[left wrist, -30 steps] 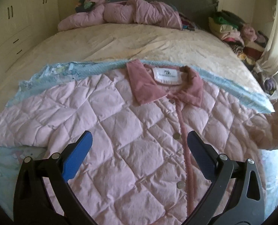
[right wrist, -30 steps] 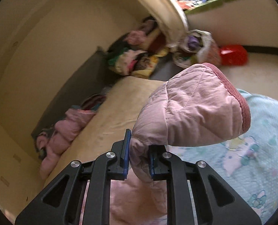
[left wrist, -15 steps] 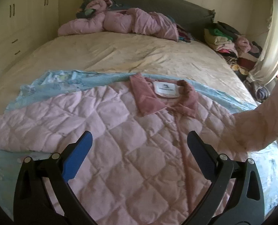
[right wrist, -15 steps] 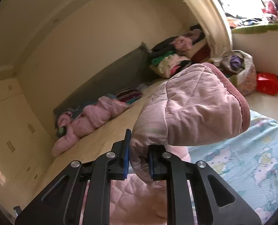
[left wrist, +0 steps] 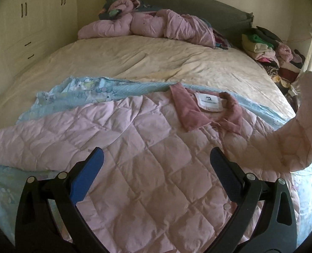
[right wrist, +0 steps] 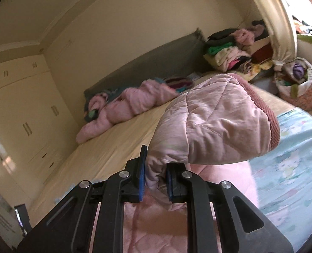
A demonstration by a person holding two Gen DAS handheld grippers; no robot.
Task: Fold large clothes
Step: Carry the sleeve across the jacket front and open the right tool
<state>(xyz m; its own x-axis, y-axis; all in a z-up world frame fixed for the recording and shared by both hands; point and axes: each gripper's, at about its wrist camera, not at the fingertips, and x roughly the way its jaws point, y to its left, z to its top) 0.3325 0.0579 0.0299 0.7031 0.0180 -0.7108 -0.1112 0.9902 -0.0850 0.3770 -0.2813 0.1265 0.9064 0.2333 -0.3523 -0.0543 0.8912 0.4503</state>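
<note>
A pink quilted jacket (left wrist: 147,147) with a darker pink collar (left wrist: 189,109) lies front up on a light blue sheet (left wrist: 88,88) on the bed. My left gripper (left wrist: 156,162) is open and empty just above the jacket's chest. My right gripper (right wrist: 155,179) is shut on the jacket's right sleeve (right wrist: 215,122) near its ribbed cuff and holds it up in the air. The lifted sleeve also shows at the right of the left wrist view (left wrist: 293,139), curving up off the bed.
A second pink padded garment (left wrist: 151,25) is bunched at the grey headboard (left wrist: 198,6). Stacks of folded clothes (left wrist: 265,46) sit at the bed's far right corner. A bag of clothes (right wrist: 297,82) stands on the floor. Cream wardrobes (left wrist: 29,21) line the left wall.
My right gripper has lifted the sleeve higher and swung it inward over the jacket. The left gripper has drawn back a little and stays open.
</note>
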